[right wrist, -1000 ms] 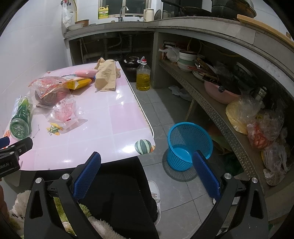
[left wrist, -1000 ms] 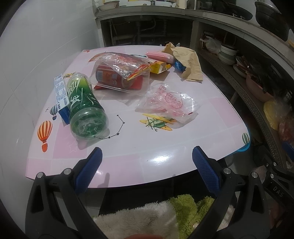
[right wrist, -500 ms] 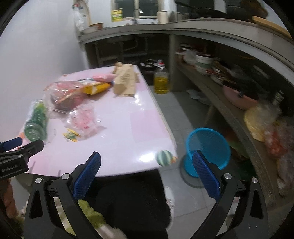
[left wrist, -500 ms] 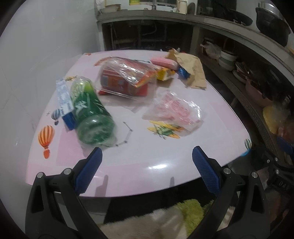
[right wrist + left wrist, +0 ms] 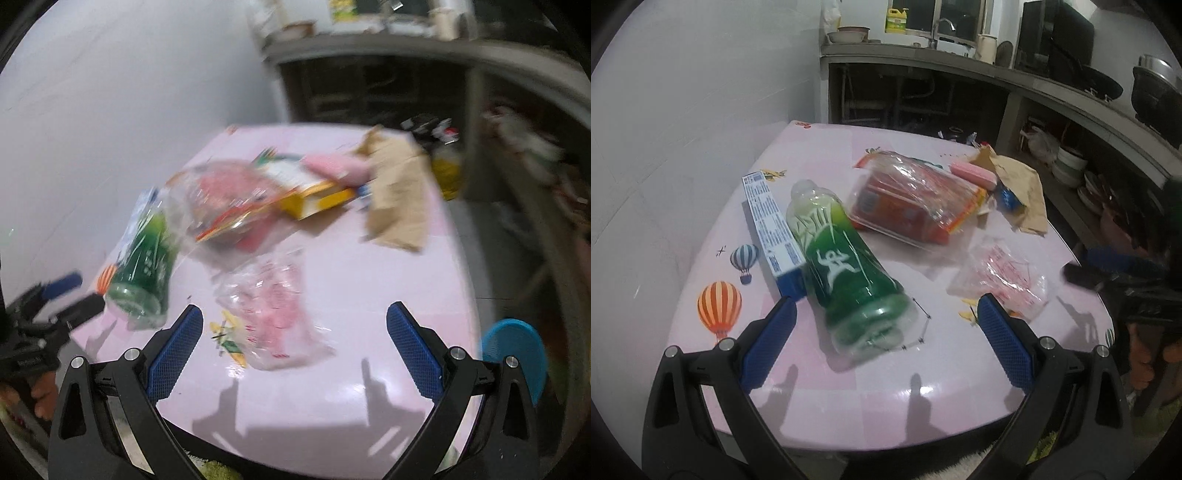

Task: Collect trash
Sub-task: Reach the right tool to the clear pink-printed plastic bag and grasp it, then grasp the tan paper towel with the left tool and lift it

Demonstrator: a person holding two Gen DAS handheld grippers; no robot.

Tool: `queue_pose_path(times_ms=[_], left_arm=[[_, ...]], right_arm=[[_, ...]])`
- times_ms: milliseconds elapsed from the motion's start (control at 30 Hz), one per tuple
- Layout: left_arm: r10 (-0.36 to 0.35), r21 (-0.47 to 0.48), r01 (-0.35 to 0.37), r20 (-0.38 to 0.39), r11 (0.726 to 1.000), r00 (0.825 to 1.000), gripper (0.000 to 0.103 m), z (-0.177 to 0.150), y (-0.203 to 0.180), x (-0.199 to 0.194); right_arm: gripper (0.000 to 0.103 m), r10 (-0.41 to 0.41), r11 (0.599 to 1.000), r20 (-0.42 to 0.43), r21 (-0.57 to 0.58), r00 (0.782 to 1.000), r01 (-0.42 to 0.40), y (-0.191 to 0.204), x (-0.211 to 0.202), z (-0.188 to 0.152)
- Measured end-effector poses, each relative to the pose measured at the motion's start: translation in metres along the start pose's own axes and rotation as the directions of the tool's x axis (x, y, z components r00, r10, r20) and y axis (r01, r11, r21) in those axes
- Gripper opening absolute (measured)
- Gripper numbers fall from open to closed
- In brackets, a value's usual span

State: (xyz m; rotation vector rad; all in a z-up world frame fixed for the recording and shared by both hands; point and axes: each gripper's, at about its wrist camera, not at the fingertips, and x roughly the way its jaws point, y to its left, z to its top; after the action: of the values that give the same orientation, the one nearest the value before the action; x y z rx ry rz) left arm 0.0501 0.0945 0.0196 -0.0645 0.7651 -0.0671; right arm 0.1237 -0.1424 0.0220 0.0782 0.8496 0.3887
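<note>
This is a home kitchen, plain and well used. A long concrete counter (image 5: 1052, 88) runs along the back and right side, and everything else sits around it. At its far end, under a window, there is a tap (image 5: 943, 27) with a yellow detergent jug (image 5: 897, 20) beside it and a metal bowl (image 5: 849, 35) at the corner. Dark woks and pots (image 5: 1108, 86) stand on top of the counter. The open shelf beneath it holds stacked bowls and plates (image 5: 1071, 166). A pink table (image 5: 849, 398) with cartoon balloons stands in front of the counter, against a white tiled wall (image 5: 683, 110), and a blue plastic basket (image 5: 517, 354) sits on the floor between table and counter.
</note>
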Motion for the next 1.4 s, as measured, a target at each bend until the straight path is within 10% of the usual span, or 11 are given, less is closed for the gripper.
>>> queue_pose_path(times_ms=[333,700,1000,1400], left_arm=[[-0.104,0.019,0.103,0.044,0.995,0.994,0.094,0.012,0.014,0.017],[-0.069,0.049,0.066,0.065,0.997,0.995,0.094,0.015,0.029,0.017],[-0.072,-0.111,0.081,0.081,0.990,0.994,0.094,0.039,0.063,0.020],[-0.260,0.055,0.256,0.114,0.965,0.959,0.094,0.097,0.009,0.014]], right_arm=[[0.096,0.046,0.985,-0.162,-0.157,0.986,-0.071,0.020,0.068,0.004],[0.060,0.003,0.969,-0.184,-0.241,0.983,-0.048,0.025,0.077,-0.012],[0.036,0.054,0.986,-0.163,-0.149,0.985,-0.078,0.012,0.064,-0.016],[0.015,0.087,0.996,-0.095,0.041,0.992,-0.084,-0.020,0.032,-0.032]])
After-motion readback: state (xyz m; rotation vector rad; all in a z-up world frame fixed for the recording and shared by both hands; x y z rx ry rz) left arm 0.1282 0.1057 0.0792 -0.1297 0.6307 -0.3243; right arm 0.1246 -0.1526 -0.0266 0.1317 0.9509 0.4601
